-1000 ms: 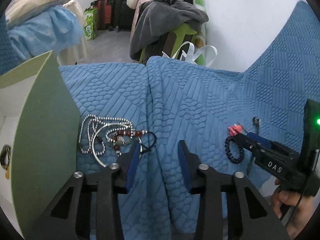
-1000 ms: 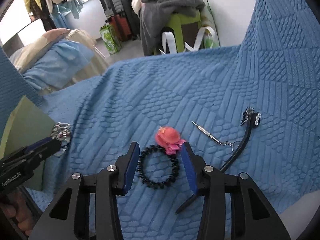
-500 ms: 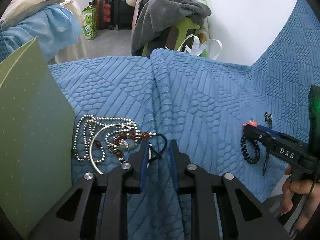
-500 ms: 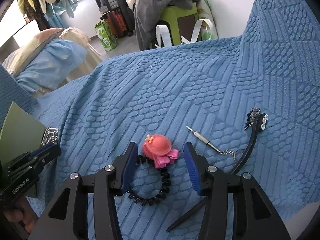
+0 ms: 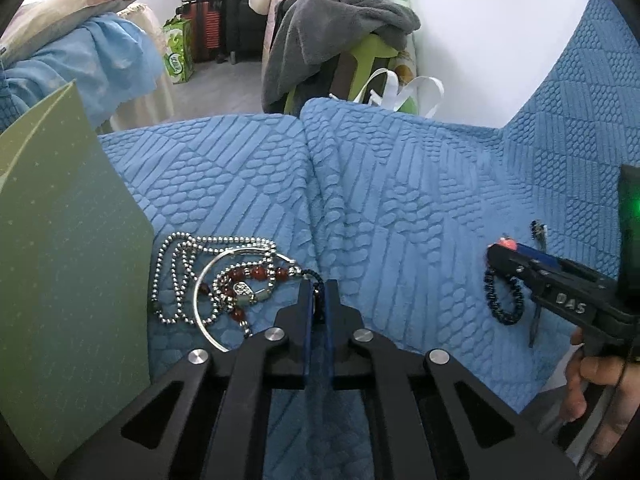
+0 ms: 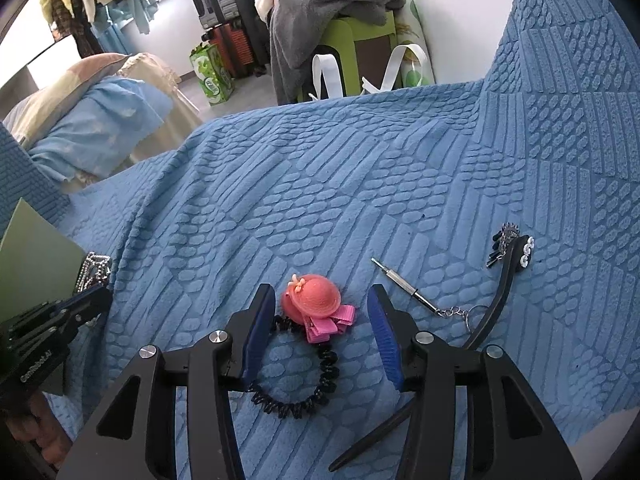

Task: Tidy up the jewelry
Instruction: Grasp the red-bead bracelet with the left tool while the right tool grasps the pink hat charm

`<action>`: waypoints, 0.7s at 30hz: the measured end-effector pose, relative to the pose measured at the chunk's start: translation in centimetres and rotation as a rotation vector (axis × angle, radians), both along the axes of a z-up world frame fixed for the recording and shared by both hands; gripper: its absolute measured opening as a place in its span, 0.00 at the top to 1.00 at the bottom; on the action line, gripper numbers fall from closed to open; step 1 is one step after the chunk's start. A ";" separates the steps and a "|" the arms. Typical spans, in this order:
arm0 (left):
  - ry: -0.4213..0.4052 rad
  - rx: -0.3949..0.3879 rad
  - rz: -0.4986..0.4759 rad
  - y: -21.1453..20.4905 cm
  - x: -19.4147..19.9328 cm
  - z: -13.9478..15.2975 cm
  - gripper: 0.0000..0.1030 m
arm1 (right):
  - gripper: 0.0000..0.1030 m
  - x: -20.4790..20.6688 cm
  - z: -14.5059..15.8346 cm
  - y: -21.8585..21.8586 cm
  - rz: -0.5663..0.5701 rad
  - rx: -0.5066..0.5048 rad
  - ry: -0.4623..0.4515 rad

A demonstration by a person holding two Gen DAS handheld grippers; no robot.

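Left tongs (image 5: 319, 294) had just closed on black cord (image 5: 317, 280) of red-bead bracelet (image 5: 256, 276), lower centre, w/ chain necklace (image 5: 176, 264) beside. Right tongs (image 6: 320, 320) part-open, pads either side of pink hat hair tie (image 6: 312, 304), not touching; blue bedspread (image 6: 360, 160) underneath.

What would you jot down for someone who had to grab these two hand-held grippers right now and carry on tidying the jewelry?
Left gripper: jaws have just closed, shut on the black cord at the end of the red bead bracelet, not lifted yet.
Right gripper: open, pads either side of the pink hat hair tie, not gripping.
Things: ball chain necklace and silver bangle lie tangled with the bracelet beside the green box; small screwdriver keychain and black hair clip lie to the right on the blue bedspread.
Done: nothing visibly sorted.
Left: everything still to be put away.
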State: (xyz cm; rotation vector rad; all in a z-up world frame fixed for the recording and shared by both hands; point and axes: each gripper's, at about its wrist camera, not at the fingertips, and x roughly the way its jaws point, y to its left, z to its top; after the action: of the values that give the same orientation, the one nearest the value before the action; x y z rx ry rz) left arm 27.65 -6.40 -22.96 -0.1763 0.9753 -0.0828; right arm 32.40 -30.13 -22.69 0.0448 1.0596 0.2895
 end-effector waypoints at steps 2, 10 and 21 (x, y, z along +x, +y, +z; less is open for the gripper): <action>-0.002 -0.029 0.002 0.0 -0.4 0.5 0.98 | 0.55 -0.1 0.0 -0.1 0.000 0.006 0.002; -0.019 -0.077 0.002 0.1 -1.9 2.0 0.99 | 0.55 -0.6 0.1 0.0 0.014 0.023 0.003; -0.055 -0.166 -0.017 0.1 -3.0 5.4 0.99 | 0.60 -0.4 -0.1 1.3 0.027 -0.066 -0.031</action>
State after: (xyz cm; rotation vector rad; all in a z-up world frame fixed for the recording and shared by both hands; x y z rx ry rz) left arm 24.60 -6.34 -17.56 -0.3165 0.9156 -0.1830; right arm 31.98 -28.84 -22.84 -0.0333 1.0389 0.2787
